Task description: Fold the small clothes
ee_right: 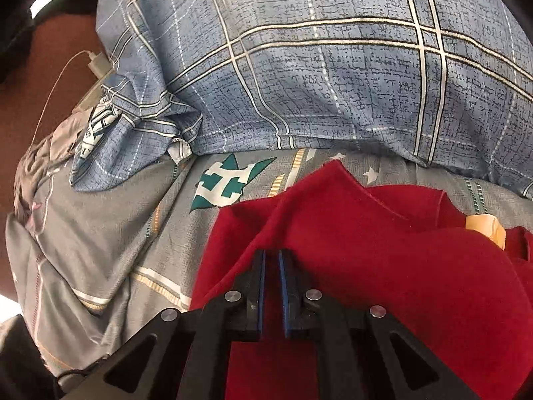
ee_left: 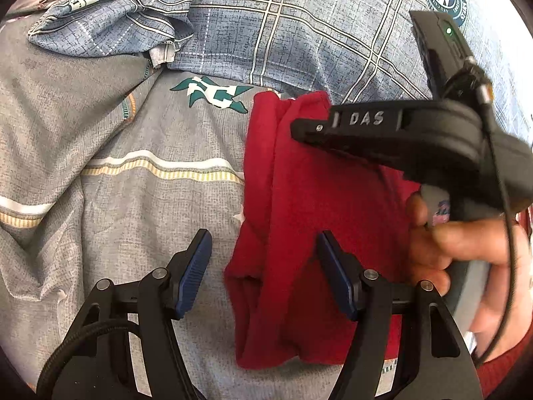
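A small red garment (ee_left: 316,220) lies crumpled on a grey printed bed sheet (ee_left: 133,200). My left gripper (ee_left: 265,260) hangs open above the garment's left edge; one finger is over the sheet, the other over red cloth, and nothing is between them. My right gripper (ee_left: 294,130), held by a hand (ee_left: 456,253), reaches in from the right over the garment's top part. In the right wrist view the right gripper (ee_right: 271,254) is shut, and a ridge of the red garment (ee_right: 383,266) rises up into its pads. A beige label (ee_right: 484,228) shows at the garment's right.
A blue plaid quilt (ee_right: 333,83) is bunched along the far side of the sheet (ee_right: 116,233), close behind the garment. A white charger with its cable (ee_right: 96,65) lies at the far left on a brown surface. Grey sheet stretches to the garment's left.
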